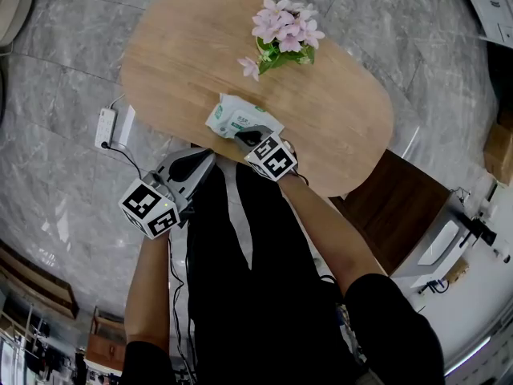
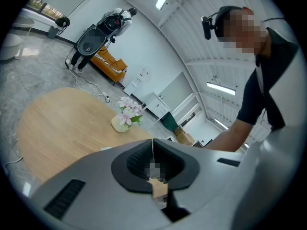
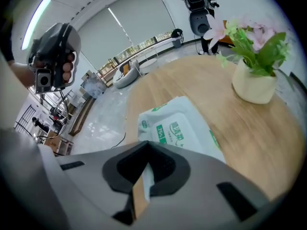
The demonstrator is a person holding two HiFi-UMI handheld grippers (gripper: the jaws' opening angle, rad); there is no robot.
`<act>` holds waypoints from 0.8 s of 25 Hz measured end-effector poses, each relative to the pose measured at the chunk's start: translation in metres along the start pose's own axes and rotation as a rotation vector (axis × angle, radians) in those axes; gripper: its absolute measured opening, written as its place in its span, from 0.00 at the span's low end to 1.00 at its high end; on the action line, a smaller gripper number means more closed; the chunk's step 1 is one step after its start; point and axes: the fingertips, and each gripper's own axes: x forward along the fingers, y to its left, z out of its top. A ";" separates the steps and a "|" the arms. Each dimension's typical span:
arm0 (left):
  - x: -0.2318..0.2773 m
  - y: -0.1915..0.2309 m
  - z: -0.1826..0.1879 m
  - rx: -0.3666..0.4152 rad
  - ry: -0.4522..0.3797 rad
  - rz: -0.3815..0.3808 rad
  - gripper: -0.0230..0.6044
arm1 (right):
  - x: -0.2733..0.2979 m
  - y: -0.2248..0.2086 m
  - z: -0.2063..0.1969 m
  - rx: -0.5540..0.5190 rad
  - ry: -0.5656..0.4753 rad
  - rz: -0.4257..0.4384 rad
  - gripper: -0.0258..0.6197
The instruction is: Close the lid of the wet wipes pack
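oval wooden table (image 1: 184,62) on grey stone floor, wet wipes pack (image 1: 231,115) near its front edge
pack lies just under and ahead of the right gripper (image 1: 248,140), which tilts steeply down over its near end, jaws pressed together with nothing between. left gripper (image 1: 200,159) hovers off the table edge, jaws together too, empty.

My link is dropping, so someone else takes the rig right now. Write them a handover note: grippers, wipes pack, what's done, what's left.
Left gripper: shut, empty, held back by the near edge of the table.
Right gripper: shut, tip angled down over the near end of the pack; contact can't be told.
Pack: lies flat near the table's near edge, flowers beyond it.
Done: lid looks flat, but its near edge is hidden behind the right gripper.
Left: probably press along the lid, then lift off and check the seal.
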 end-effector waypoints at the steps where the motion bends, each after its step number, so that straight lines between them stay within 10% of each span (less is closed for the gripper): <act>1: -0.002 0.000 0.000 0.003 0.003 -0.001 0.07 | -0.003 0.000 0.000 -0.002 -0.016 -0.002 0.05; 20: -0.027 -0.083 0.102 0.181 0.008 -0.112 0.07 | -0.220 0.042 0.131 0.065 -0.510 -0.134 0.05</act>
